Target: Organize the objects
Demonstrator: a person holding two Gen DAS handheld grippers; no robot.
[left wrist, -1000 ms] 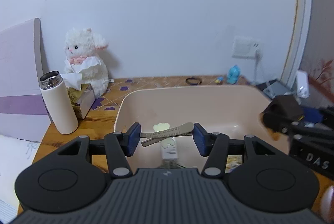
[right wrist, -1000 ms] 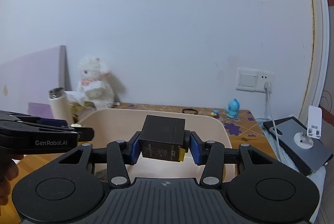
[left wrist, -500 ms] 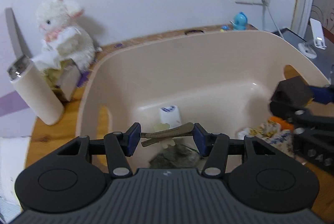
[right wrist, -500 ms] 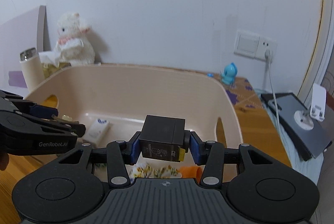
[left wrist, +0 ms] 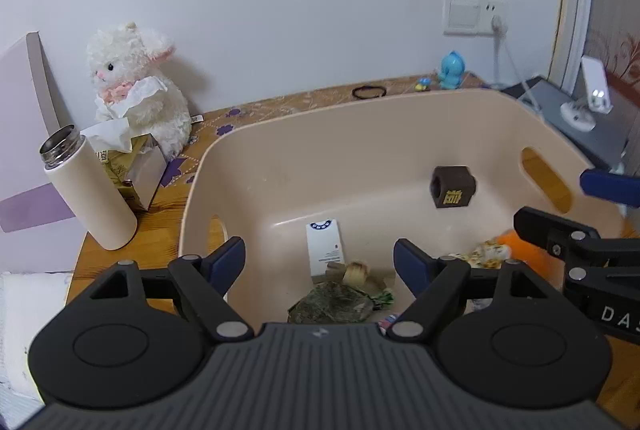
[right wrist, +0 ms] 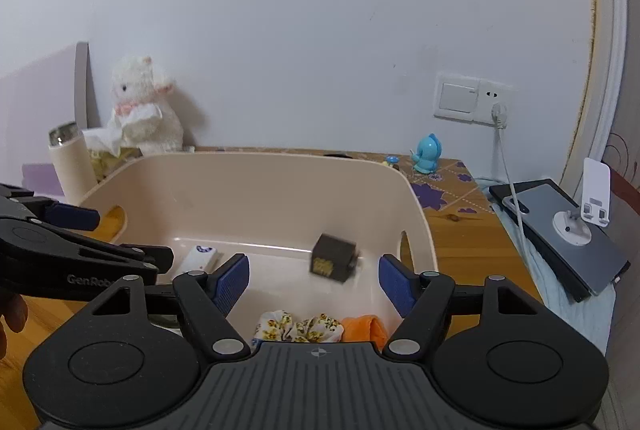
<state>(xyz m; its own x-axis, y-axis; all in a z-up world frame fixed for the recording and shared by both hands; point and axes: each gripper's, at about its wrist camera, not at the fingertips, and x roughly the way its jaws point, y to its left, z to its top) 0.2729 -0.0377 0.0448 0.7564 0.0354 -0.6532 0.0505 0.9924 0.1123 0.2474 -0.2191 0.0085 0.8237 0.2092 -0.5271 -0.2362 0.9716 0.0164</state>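
Observation:
A beige plastic bin (left wrist: 280,157) (right wrist: 256,169) stands on the wooden table. My left gripper (left wrist: 319,262) is open and empty over its near left side. My right gripper (right wrist: 313,282) is open and empty over its near right side. A dark brown cube box (left wrist: 453,186) (right wrist: 334,257) is in mid-air, blurred, inside the bin. On the bin floor lie a white carton (left wrist: 325,246) (right wrist: 200,258), a hair clip (left wrist: 356,272), a dark green packet (left wrist: 332,306), a floral scrunchie (right wrist: 298,326) and an orange cloth (right wrist: 362,328).
Left of the bin stand a cream thermos (left wrist: 86,189), a tissue box (left wrist: 132,165) and a white plush lamb (left wrist: 136,89). Behind it are a black hair band (left wrist: 369,91) and a blue figurine (left wrist: 450,69). A tablet (right wrist: 568,242) and phone stand (right wrist: 588,205) lie right.
Both grippers opened over the bin. The left let go of the hair clip, which now lies on the bin floor. The right let go of the dark cube, which is dropping.

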